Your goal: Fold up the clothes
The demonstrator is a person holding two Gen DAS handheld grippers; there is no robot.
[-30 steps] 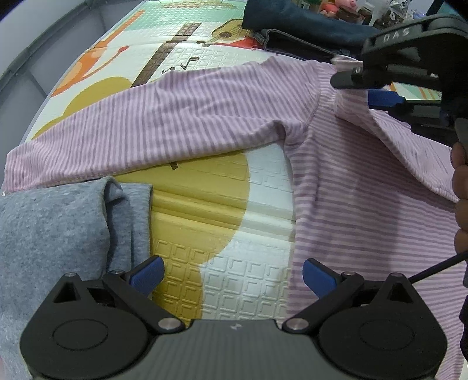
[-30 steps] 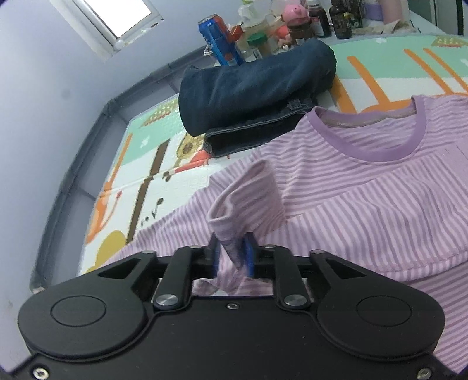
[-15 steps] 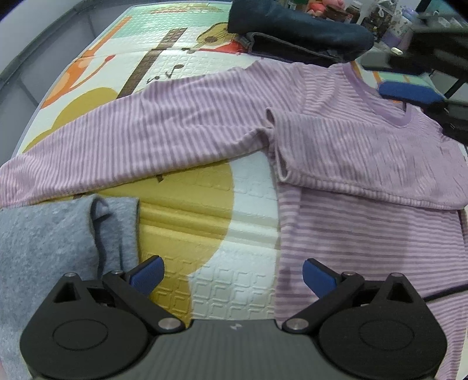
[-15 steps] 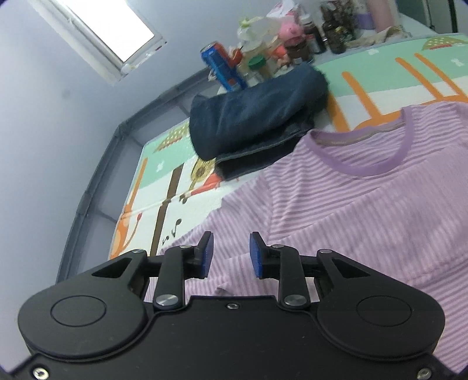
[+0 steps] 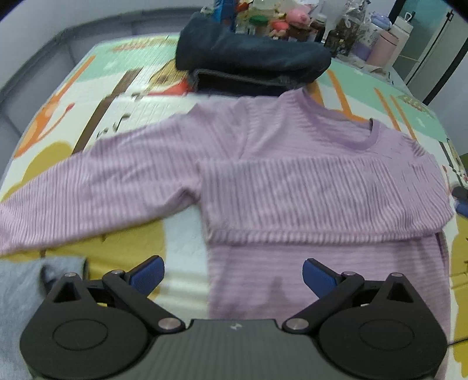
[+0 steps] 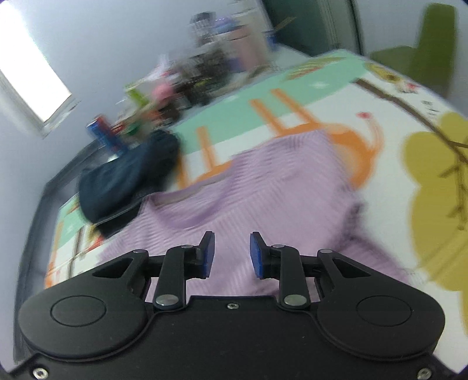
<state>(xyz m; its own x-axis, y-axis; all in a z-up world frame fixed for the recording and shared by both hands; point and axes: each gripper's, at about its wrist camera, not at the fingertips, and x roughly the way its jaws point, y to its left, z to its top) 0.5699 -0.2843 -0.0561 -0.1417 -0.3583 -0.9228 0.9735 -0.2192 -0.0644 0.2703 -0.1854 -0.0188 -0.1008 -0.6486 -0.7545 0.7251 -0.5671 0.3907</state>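
A purple striped long-sleeved shirt (image 5: pixel 292 187) lies flat on the patterned play mat (image 5: pixel 181 242). One sleeve is folded across its chest (image 5: pixel 336 204); the other sleeve (image 5: pixel 87 187) stretches out to the left. My left gripper (image 5: pixel 233 273) hovers open over the shirt's lower edge, holding nothing. In the blurred right wrist view my right gripper (image 6: pixel 231 252) is open and empty above the shirt (image 6: pixel 263 198), near its collar.
Folded dark denim (image 5: pixel 251 61) sits beyond the collar, also seen as folded dark denim (image 6: pixel 125 178) in the right view. A grey garment (image 5: pixel 26 289) lies at the lower left. Bottles, a can (image 6: pixel 105 134) and toys (image 5: pixel 295 20) crowd the far edge.
My right gripper let go of the sleeve, which now lies folded across the chest, then opened and swung away right. My left gripper moved right, over the shirt's body.
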